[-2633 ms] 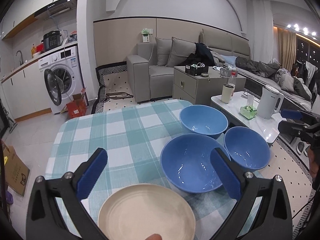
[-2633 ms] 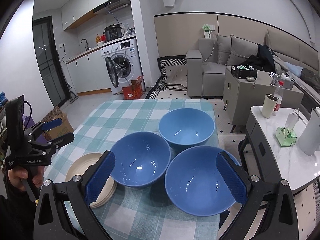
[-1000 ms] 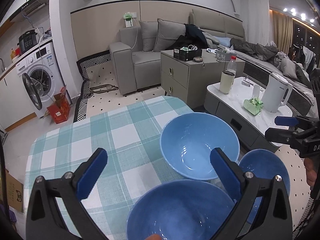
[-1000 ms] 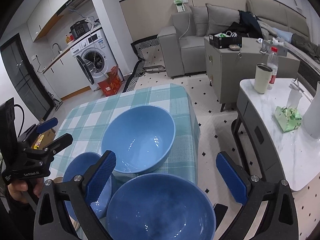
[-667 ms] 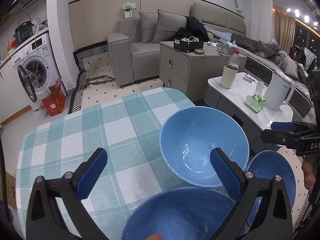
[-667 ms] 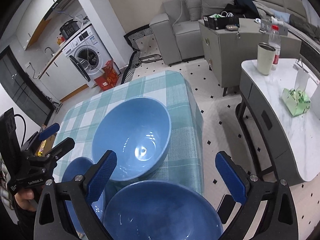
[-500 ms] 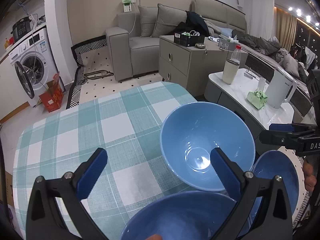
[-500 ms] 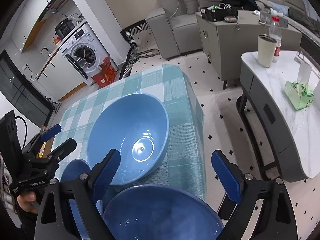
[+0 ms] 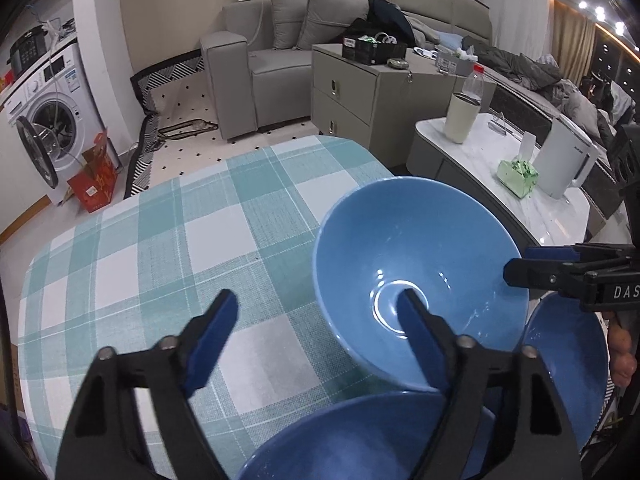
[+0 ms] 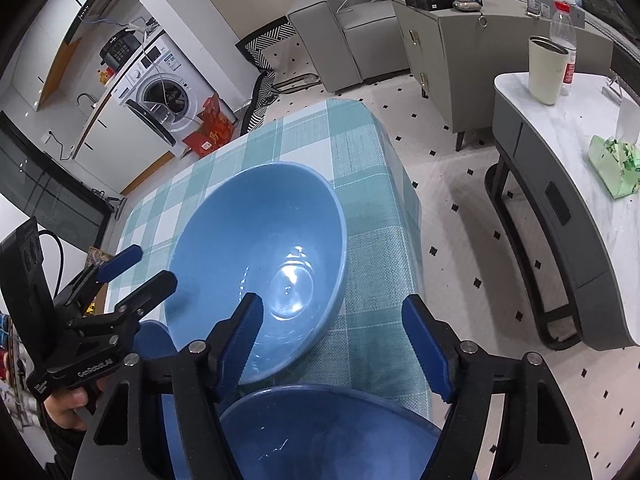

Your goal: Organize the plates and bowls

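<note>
1. Nearest the cameras, a blue bowl is seen at the bottom edge of each wrist view, just under the fingers; a third bowl sits beside it.
2. The left claw has just been closing and stands partly open; its right finger lies over the inside of the far bowl, its left finger over the checked cloth, with the bowl's left rim between them. No pad is seen pressing, so nothing is held.
3. The right claw has likewise just been closing and is partly open, straddling the right rim of the same bowl with nothing gripped.
4. The step in hand is judged to be a 2-claw grasp of the far bowl by opposite rims. Each inner finger is best set low against the wall before closing, and both claws closed together so the bowl is not tipped.
5. The far bowl rests on the desk close to its far corner, so pushing toward that edge should be avoided.
</note>
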### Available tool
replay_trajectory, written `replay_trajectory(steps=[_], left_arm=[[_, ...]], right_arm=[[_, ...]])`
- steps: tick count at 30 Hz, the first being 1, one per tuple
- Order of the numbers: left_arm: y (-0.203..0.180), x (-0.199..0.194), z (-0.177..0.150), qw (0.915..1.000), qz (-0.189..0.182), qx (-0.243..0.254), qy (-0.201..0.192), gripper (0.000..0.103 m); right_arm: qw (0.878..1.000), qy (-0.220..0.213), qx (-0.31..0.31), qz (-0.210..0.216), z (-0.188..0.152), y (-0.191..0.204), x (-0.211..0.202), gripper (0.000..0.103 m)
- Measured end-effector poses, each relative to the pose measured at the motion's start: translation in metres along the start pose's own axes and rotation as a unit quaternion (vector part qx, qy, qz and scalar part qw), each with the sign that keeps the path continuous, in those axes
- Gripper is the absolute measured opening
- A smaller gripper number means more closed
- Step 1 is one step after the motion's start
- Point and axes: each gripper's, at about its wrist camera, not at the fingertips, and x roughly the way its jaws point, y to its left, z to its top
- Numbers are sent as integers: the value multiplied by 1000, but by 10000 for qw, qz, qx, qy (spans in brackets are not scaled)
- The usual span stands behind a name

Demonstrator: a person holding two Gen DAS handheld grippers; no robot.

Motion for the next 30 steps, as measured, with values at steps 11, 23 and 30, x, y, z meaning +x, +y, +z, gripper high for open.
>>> replay_trajectory(steps=[11, 23, 30], left_arm=[[-5, 11, -4, 9995, -230, 37, 194, 37], [-8, 13, -8, 9992, -308, 99, 229, 20], [-10, 11, -7, 9994, -257, 152, 176, 19]], right_arm=[[9998, 160, -148, -8, -3, 10, 10, 47], [9993, 142, -320, -150, -8, 19, 15, 27], [9981, 89, -492, -353, -11, 25, 14, 25]])
